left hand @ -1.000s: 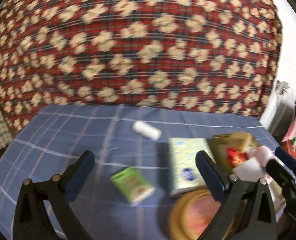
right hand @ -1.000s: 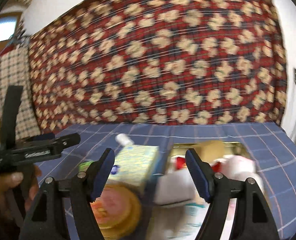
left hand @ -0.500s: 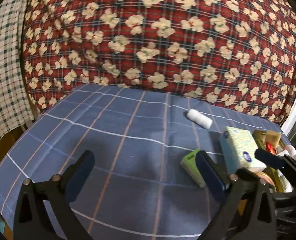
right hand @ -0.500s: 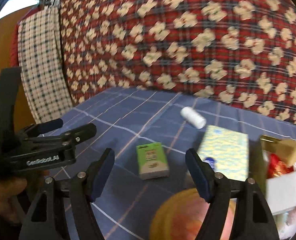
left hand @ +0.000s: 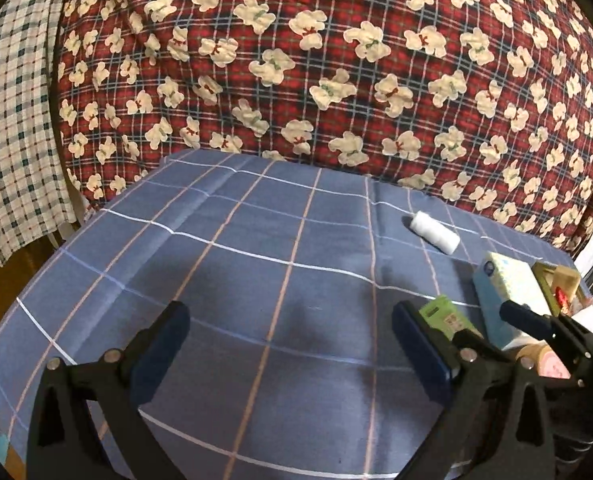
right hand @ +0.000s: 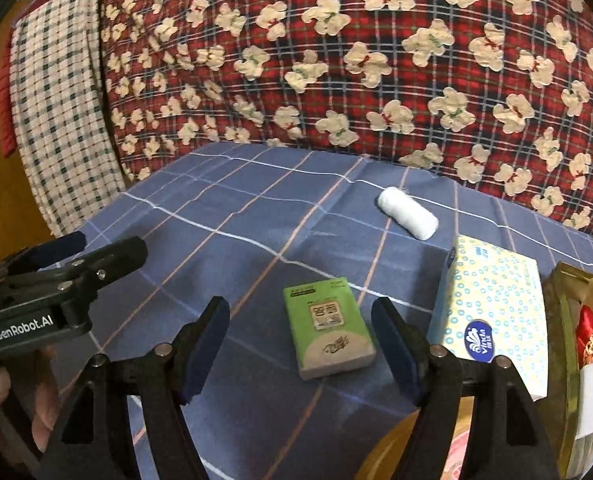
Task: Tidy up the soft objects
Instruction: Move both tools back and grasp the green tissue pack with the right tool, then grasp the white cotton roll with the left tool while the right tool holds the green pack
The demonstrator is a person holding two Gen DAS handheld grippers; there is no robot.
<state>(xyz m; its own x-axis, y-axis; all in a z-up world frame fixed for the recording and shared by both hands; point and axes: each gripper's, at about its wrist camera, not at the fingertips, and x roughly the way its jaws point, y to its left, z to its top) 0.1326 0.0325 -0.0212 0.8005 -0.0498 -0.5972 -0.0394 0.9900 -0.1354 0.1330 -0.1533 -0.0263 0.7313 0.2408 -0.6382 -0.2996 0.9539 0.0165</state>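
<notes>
Green tissue pack [right hand: 328, 326] now lies between right hand-held gripper [right hand: 300, 344] fingers.

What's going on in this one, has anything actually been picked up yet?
Nothing is held yet. A person holds a gripper in each hand over a blue checked cloth. The right gripper is open, lined up on a green tissue pack lying flat. The left gripper is open over bare cloth. A white roll and a tissue box lie loose beside a part-filled gold tin.
</notes>
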